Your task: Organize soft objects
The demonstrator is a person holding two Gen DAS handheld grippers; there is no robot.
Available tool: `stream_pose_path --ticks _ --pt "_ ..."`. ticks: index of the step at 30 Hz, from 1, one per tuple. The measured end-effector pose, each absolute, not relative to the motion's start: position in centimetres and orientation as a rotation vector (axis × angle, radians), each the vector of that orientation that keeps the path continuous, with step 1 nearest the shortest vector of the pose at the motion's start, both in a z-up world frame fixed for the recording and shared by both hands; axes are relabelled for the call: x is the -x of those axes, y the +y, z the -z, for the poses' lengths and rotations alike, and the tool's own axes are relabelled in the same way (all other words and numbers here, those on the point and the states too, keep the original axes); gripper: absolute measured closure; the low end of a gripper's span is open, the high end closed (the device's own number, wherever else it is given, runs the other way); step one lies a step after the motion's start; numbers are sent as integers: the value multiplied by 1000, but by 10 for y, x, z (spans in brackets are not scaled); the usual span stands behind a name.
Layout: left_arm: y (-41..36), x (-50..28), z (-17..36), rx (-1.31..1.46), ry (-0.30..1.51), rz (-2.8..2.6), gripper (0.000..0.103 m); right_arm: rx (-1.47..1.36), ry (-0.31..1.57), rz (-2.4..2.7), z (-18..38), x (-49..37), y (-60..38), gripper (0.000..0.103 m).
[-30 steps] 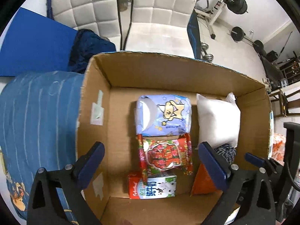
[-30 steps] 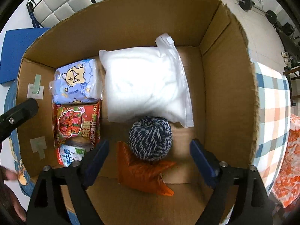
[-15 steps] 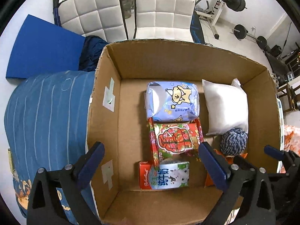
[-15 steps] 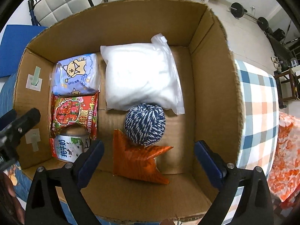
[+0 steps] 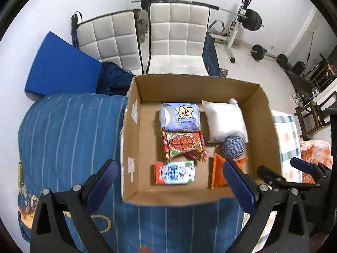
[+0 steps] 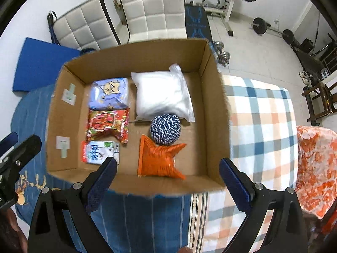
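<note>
Cardboard box [image 6: 212, 109] sitting on bed, holding all soft things: white pillow [image 6: 162, 93] far right, yarn ball [image 6: 165, 129] touching its near edge, orange pouch [image 6: 158, 160] nearest; three packets [image 6: 107, 118] lining left column. Left tongs [image 5: 168, 181] and right tongs [image 6: 168, 177] both gaping wide, gripping nothing, hovering above near rim. Packing looking finished; best lifting clear without snagging rim. Right view showing checked blanket [image 6: 261, 126]; left view showing blue striped cover [image 5: 69, 130].
</note>
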State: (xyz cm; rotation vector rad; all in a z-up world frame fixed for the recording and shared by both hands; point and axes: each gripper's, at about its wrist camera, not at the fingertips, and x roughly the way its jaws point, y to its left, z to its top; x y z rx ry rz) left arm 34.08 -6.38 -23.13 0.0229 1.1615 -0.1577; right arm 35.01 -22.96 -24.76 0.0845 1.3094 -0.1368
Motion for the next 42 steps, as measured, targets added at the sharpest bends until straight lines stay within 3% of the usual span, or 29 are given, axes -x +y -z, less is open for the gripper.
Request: stream_pose_path --ticks 22,42 --pt "-55 -176 85 -35 996 148 0 -113 1065 43 48 -148 -204 4" --pt "-42 -123 42 14 929 117 0 -86 992 73 -4 -91 -206 0"
